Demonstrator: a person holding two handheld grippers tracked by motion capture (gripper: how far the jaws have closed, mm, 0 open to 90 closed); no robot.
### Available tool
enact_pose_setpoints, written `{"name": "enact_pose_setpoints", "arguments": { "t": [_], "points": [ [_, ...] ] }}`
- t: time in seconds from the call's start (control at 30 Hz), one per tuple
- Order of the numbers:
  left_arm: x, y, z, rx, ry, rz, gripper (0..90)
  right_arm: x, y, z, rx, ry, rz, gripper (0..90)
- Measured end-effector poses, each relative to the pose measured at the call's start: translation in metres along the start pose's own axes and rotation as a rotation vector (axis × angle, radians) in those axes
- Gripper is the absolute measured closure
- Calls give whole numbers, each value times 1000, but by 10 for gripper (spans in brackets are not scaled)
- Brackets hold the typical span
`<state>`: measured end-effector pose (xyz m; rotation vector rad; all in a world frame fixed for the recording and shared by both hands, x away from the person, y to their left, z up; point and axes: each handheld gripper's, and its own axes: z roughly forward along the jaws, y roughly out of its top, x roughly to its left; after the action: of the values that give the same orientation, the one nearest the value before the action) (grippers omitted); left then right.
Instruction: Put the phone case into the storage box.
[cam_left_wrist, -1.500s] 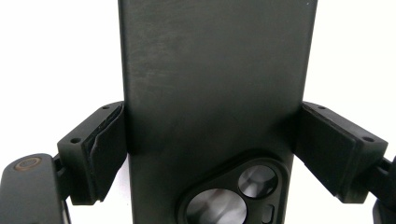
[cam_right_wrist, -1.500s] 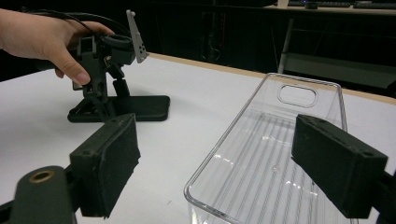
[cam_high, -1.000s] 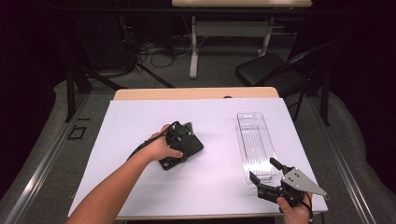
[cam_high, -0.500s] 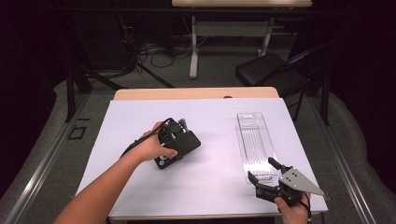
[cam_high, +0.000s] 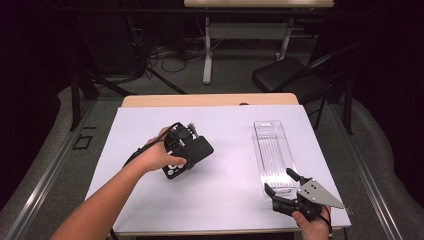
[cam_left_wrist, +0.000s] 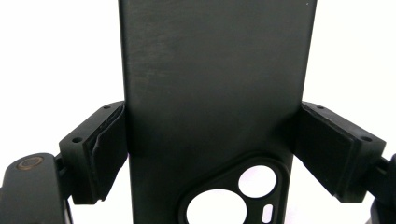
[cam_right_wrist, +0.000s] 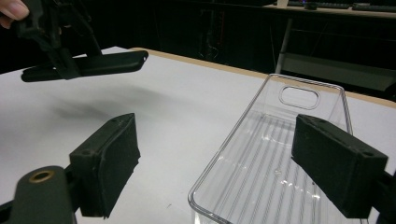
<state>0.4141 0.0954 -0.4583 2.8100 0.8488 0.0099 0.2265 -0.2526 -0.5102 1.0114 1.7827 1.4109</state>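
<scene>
A black phone case (cam_high: 196, 151) with camera cut-outs hangs a little above the white table, casting a shadow below it. My left gripper (cam_high: 184, 148) is shut on it, and both pads press its long edges in the left gripper view, on the case (cam_left_wrist: 215, 84). A clear plastic tray (cam_high: 272, 150) lies lengthwise at the right. My right gripper (cam_high: 278, 181) stands open at the tray's near end. In the right gripper view the tray's near corner (cam_right_wrist: 219, 186) lies between the spread jaws, untouched, and the held case (cam_right_wrist: 93, 63) shows at the upper left.
The white sheet (cam_high: 225, 200) covers the table up to a wooden strip (cam_high: 210, 100) at the far edge. A black folding chair (cam_high: 290, 80) and a desk frame stand on the floor beyond. The left gripper's cable trails by the forearm.
The left hand has lifted the black phone case slightly off the table and shifted it a bit to the left. The right gripper has stayed put by the tray.
</scene>
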Motion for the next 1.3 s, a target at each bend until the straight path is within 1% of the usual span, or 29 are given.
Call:
{"name": "enact_pose_setpoints", "arguments": {
  "t": [0.2,0.23,0.27,0.33,0.47,0.6,0.63,0.7,0.83,0.9,0.97,1.0,1.03,1.13,1.17,1.3],
  "points": [
    [-3,0,-11,-2,0,12,142,4,2,5,32,-14,-16,142],
    [-4,0,-13,6,4,21,142,5,2,6,37,-11,-24,141],
    [-5,0,-14,4,5,21,143,6,3,7,38,-4,-21,141],
    [-8,1,-18,5,4,28,143,8,4,9,36,1,-32,141],
    [-14,4,-23,10,10,49,143,11,7,11,47,-22,-63,141],
    [-20,6,-27,11,12,65,143,12,11,12,55,-31,-86,141],
    [-20,7,-28,21,10,77,143,12,12,13,63,-40,-90,142],
    [-22,9,-29,25,11,78,143,11,14,14,77,-52,-94,144],
    [-25,13,-30,21,12,82,143,9,17,17,89,-68,-119,146],
    [-26,15,-30,25,10,87,143,9,19,20,89,-69,-140,147],
    [-28,17,-30,27,9,95,144,10,22,23,94,-68,-176,147],
    [-29,18,-29,22,10,99,144,11,23,25,95,-63,-194,147],
    [-30,19,-29,27,10,100,143,12,23,27,96,-55,-207,146],
    [-32,22,-28,26,10,105,144,15,26,33,105,-38,-230,146],
    [-32,23,-29,33,16,110,144,16,27,35,107,-33,-245,147],
    [-34,25,-29,36,11,117,144,21,31,45,118,-22,-310,148]
  ]
}}
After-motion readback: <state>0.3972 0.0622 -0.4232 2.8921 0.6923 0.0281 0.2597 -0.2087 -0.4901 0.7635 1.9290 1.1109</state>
